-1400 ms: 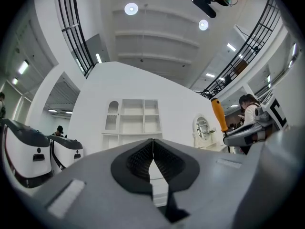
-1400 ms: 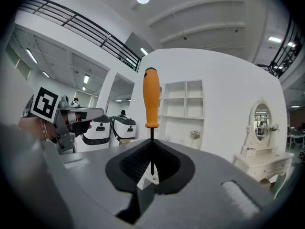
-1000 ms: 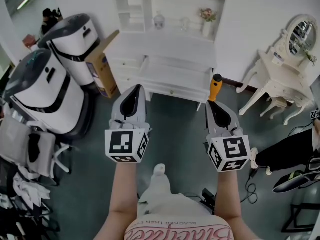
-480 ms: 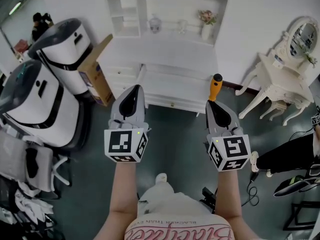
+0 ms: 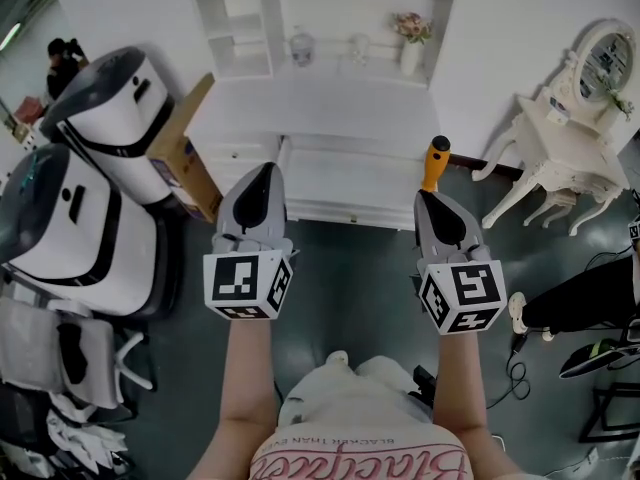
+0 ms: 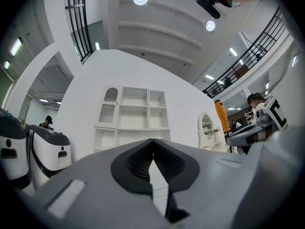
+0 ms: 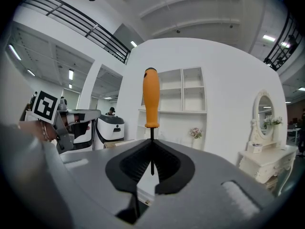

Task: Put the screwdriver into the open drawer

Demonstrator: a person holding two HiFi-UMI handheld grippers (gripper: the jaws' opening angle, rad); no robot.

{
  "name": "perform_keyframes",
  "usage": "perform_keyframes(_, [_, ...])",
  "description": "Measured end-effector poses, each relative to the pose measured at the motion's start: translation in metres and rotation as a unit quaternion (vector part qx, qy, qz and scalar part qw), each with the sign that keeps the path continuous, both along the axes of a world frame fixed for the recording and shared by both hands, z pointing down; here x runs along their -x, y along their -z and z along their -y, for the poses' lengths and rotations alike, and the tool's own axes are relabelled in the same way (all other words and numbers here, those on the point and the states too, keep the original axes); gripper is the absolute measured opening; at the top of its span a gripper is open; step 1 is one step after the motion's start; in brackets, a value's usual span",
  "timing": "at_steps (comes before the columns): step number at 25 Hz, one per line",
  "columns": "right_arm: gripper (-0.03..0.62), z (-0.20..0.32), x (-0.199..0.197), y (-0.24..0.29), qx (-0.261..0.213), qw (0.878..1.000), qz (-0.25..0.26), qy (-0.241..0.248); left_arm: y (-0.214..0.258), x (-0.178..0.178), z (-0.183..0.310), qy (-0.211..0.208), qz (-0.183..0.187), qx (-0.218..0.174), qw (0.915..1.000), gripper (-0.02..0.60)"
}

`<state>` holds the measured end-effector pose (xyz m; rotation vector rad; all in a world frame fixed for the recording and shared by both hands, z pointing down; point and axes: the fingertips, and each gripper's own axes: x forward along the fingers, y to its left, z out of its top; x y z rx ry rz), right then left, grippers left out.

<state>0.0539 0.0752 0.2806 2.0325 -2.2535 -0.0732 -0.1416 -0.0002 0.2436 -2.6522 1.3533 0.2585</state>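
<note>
My right gripper [image 5: 431,196] [image 7: 152,144] is shut on the thin metal shaft of a screwdriver [image 5: 434,162] [image 7: 151,97]. Its orange handle sticks out past the jaws, toward a white desk with shelves [image 5: 330,108]. The desk's wide drawer [image 5: 345,186] stands pulled open, just ahead of both grippers. My left gripper [image 5: 262,173] [image 6: 153,143] is shut with nothing in it and hovers level with the right one, in front of the drawer's left end. In the left gripper view the screwdriver handle [image 6: 221,115] shows at the right.
Two large white-and-black machines [image 5: 95,178] and a tilted cardboard box [image 5: 183,148] stand left of the desk. A white dressing table with an oval mirror [image 5: 585,118] is at the right. A flower vase [image 5: 412,43] and small ornaments sit on the desk shelf. Cables lie on the floor at right.
Both grippers have moved forward toward the white desk, which now sits closer and lower in the head view. The right gripper keeps its hold on the screwdriver.
</note>
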Motion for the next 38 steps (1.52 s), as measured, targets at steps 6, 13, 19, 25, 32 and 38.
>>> perform_keyframes(6, [0.012, 0.016, 0.0, -0.009, 0.009, 1.0, 0.002, 0.0, -0.013, -0.002, 0.016, -0.005, 0.003, 0.012, 0.9999, -0.002])
perform_keyframes(13, [0.012, 0.039, -0.008, -0.016, 0.015, 1.0, 0.006, 0.003, -0.016, -0.008, 0.038, -0.005, 0.003, 0.012, 0.9999, -0.002])
perform_keyframes(19, [0.012, 0.069, -0.021, -0.014, 0.012, 1.0, 0.006, 0.01, -0.014, -0.022, 0.062, -0.004, 0.008, 0.009, 0.9999, -0.002])
perform_keyframes(25, [0.012, 0.106, -0.035, -0.016, 0.014, 1.0, 0.006, 0.024, -0.013, -0.033, 0.091, 0.007, 0.014, 0.005, 0.9999, -0.002])
perform_keyframes(32, [0.012, 0.162, -0.053, -0.011, 0.012, 0.999, 0.002, 0.044, -0.008, -0.053, 0.139, 0.021, 0.017, 0.004, 0.9996, -0.002])
perform_keyframes(38, [0.012, 0.208, -0.08, -0.015, 0.023, 0.998, 0.008, 0.054, -0.01, -0.077, 0.183, 0.031, 0.018, 0.014, 0.9992, -0.002])
